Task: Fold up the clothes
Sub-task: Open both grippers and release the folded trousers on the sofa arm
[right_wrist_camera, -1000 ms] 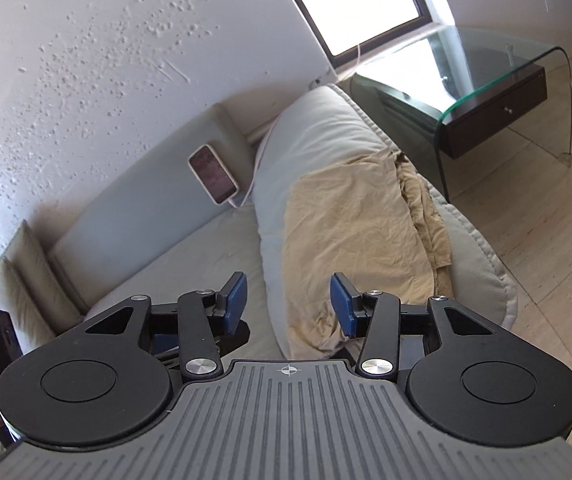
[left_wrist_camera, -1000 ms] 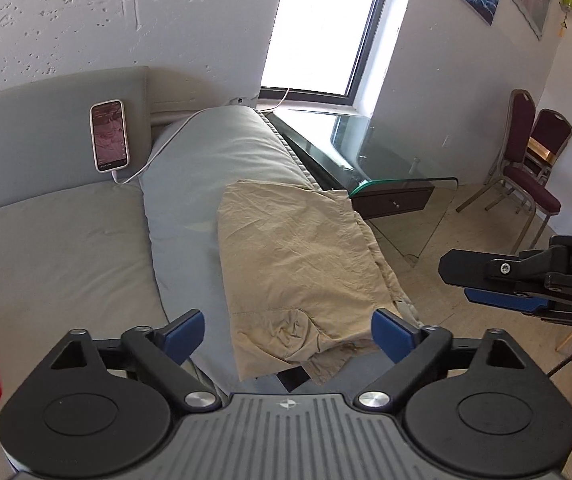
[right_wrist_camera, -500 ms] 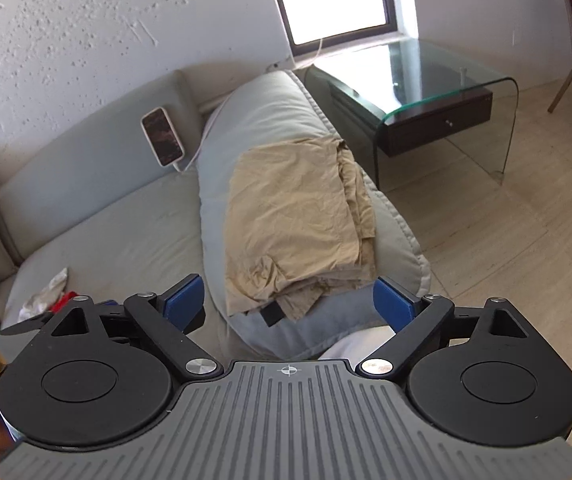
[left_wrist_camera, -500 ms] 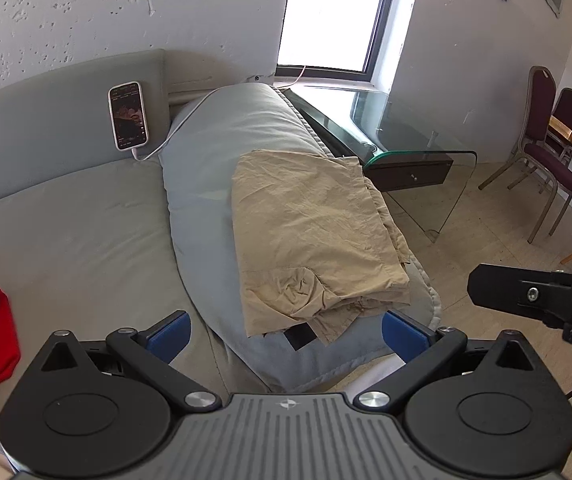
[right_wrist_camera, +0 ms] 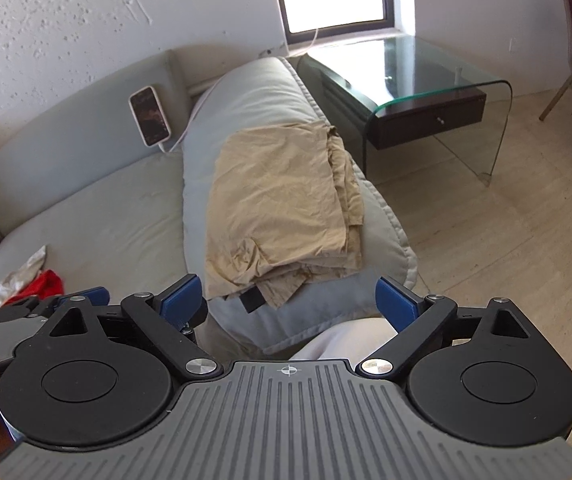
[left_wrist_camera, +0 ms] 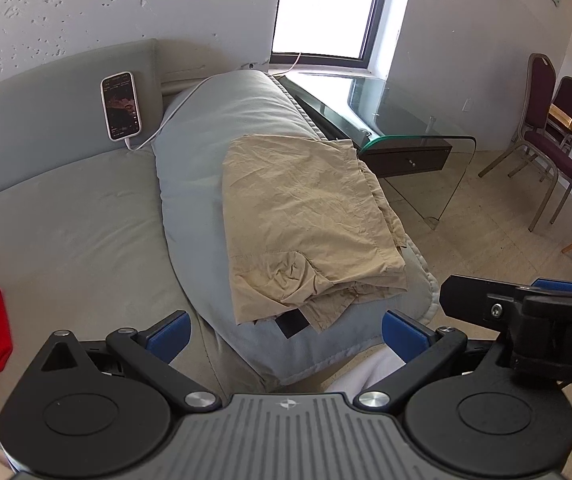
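A folded, wrinkled tan garment (left_wrist_camera: 305,220) lies mid-frame on the grey padded sofa arm (left_wrist_camera: 206,152), a curved glass side table (left_wrist_camera: 417,120) beyond, while left tongs (left_wrist_camera: 284,330) and right tongs (right_wrist_camera: 287,298), just widened, gape empty.

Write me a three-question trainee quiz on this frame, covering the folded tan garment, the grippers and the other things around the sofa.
1. True or false: the right gripper is clamped on the tan garment.
2. Where does the tan garment lie? A) on the glass side table B) on the sofa arm C) on the floor
3. Fill in: the phone leans against the sofa's ____.

Key:
1. False. Its jaws have just been opening and stand wide with nothing between them; the left gripper is open too.
2. B
3. Backrest, with a white cable plugged in.
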{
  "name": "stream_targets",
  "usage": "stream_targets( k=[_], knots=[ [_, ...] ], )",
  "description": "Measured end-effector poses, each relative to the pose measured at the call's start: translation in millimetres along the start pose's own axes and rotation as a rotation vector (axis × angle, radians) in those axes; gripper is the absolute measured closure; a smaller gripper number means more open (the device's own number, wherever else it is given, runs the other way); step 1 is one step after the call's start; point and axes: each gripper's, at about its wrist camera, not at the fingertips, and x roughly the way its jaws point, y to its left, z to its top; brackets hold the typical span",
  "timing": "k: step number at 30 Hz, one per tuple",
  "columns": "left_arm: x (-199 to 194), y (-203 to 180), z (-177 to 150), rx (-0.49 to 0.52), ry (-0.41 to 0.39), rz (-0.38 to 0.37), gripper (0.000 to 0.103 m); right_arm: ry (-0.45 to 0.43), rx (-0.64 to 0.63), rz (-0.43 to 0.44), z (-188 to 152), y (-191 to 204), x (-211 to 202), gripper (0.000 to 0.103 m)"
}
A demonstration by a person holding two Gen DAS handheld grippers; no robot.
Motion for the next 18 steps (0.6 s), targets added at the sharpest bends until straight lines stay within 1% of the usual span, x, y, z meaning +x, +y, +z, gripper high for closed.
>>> stream_targets(
  k=[6,13,18],
  knots=[
    [5.0,-3.9,-0.9,0.018,0.0,-0.009,0.001,0.007,-0.015,-0.02,-1.0,-0.7,4.0,0.009],
    [11.6,-3.7,-0.7,0.018,0.017,-0.011,0.001,0.026,-0.01,-0.023,-1.0,-3.1,10.3,0.009],
    [13.0,-1.8,-2.0,0.01,0.016,-0.016,0.001,0.03,-0.011,-0.026,-0.9,-2.1,12.7,0.009]
  ],
)
